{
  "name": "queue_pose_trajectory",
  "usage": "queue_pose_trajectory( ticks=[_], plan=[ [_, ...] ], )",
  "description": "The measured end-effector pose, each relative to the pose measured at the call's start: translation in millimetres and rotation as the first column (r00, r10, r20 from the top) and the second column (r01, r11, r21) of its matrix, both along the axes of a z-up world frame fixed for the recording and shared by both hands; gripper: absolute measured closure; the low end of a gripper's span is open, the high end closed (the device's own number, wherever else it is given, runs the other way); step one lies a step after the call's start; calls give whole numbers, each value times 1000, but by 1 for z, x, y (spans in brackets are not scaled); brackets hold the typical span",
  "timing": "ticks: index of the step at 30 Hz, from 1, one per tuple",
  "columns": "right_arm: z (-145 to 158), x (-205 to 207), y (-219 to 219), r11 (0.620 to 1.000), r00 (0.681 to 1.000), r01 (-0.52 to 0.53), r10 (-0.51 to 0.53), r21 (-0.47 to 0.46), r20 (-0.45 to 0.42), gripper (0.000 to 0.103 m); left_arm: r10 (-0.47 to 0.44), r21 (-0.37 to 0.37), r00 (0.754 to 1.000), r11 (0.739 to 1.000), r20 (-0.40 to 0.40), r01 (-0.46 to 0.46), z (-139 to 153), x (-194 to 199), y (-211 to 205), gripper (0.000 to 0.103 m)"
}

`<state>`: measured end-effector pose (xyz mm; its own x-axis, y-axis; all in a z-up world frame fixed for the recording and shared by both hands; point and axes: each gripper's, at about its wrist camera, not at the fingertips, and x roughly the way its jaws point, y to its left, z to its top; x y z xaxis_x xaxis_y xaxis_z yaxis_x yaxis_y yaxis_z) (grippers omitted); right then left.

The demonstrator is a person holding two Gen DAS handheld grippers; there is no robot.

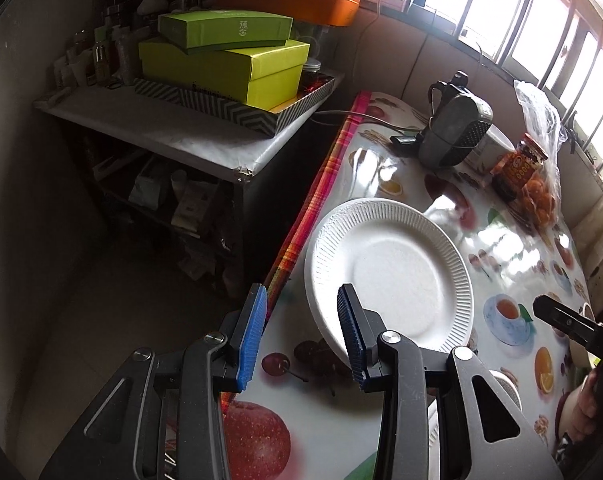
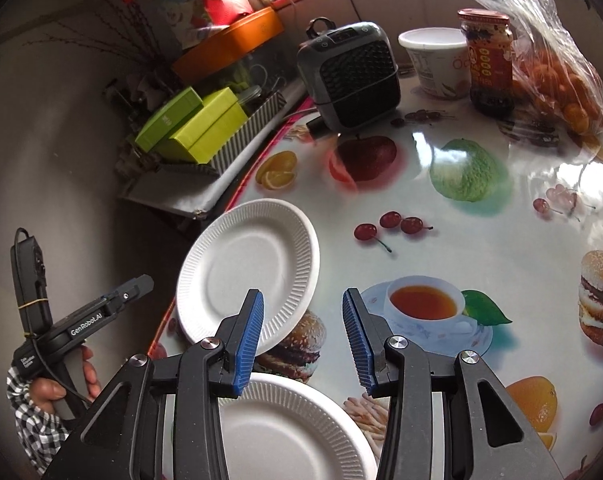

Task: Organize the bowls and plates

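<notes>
A white ribbed paper plate (image 1: 389, 276) (image 2: 249, 268) lies near the left edge of the fruit-print table (image 1: 381, 172) (image 2: 501, 240). My left gripper (image 1: 301, 336) hovers open at its near rim, with only the table edge showing between its blue pads (image 1: 253, 336). In the right wrist view it comes in from the left (image 2: 139, 285), held by a hand in a checked sleeve. A second paper plate (image 2: 285, 432) lies nearer, under my right gripper (image 2: 303, 340), which stands open over the gap between the two plates, holding nothing. The right gripper's tip (image 1: 541, 308) shows at the right of the left wrist view.
A small grey heater (image 2: 349, 76), a white tub (image 2: 437, 60), a sauce jar (image 2: 489, 60) and a bag of oranges (image 2: 561, 80) stand along the table's far side. Left of the table is a low shelf with green boxes (image 1: 229, 68).
</notes>
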<state>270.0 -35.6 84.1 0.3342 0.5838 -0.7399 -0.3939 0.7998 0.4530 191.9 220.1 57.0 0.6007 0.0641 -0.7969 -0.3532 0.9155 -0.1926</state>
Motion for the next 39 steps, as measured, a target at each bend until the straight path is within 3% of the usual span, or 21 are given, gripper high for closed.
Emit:
queue_pose_trajectory(
  ticks=[12, 32, 39],
  plan=[
    [-33, 21, 20, 999, 995, -45, 45, 10, -86, 62, 0, -68, 1000, 998, -22, -1, -19, 22, 10, 65],
    [-51, 31, 34, 998, 990, -63, 63, 3, -127, 63, -8, -64, 999, 998, -44, 6, -28, 33, 5, 65],
    [-55, 31, 36, 998, 989, -70, 68, -6, -129, 78, -10, -53, 999, 999, -51, 8, -29, 34, 3, 73]
  ],
)
